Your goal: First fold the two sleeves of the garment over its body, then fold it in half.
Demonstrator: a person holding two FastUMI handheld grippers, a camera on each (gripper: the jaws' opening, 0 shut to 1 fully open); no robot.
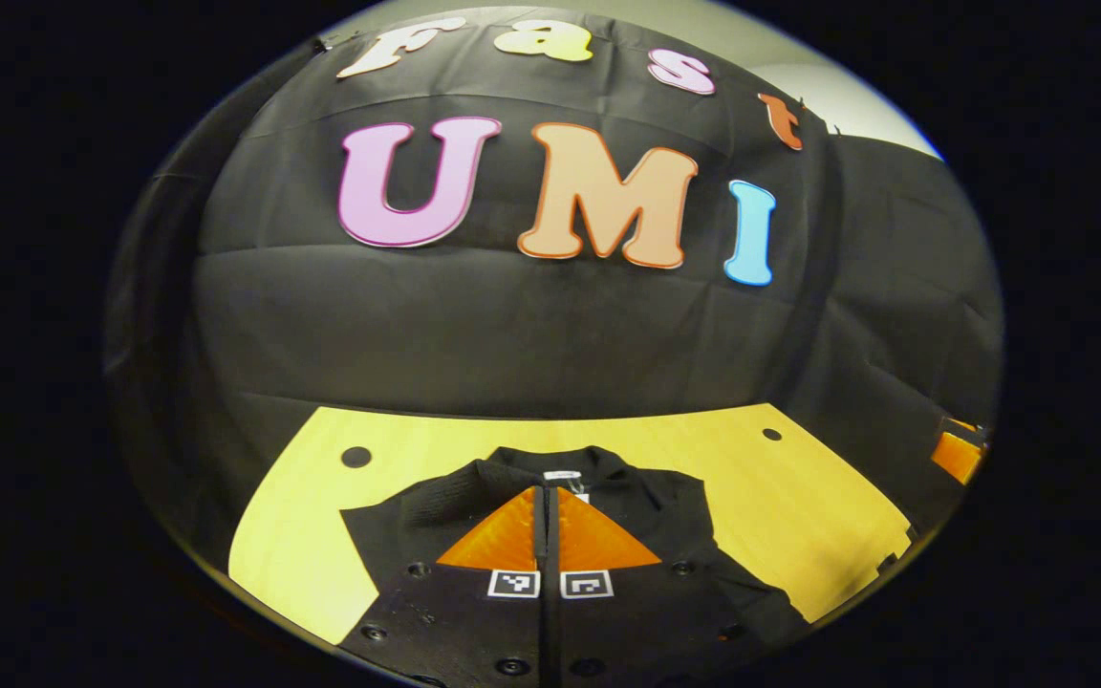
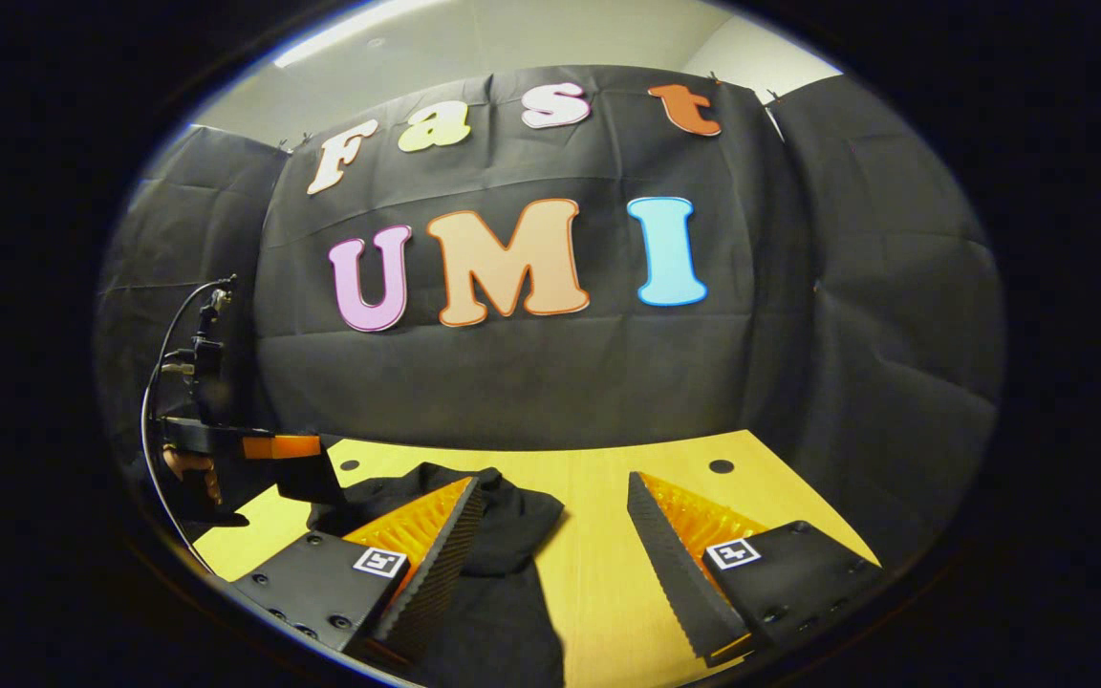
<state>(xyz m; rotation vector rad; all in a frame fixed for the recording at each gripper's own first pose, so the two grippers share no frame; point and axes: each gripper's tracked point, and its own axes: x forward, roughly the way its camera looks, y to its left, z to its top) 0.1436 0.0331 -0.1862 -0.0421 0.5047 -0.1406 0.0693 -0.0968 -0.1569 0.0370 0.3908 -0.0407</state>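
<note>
A black garment (image 1: 646,535) lies on the yellow table (image 1: 799,506), its collar with a white label (image 1: 560,474) pointing toward the booth's wall. My left gripper (image 1: 543,492) hovers over the garment's chest, fingers pressed together, and I see no cloth between them. In the right gripper view, a bunched part of the garment (image 2: 503,535) lies under and beside the left finger of my right gripper (image 2: 550,483), which stands wide open just above the table with nothing between its fingers. The left gripper (image 2: 288,454), held by a hand (image 2: 192,473), is at the far left.
The table (image 2: 598,564) has small round black holes (image 1: 356,457) near its far corners. Black cloth walls close the booth behind and on both sides. A cable (image 2: 159,382) loops up from the left gripper. Part of the right gripper (image 1: 957,454) shows at the far right edge.
</note>
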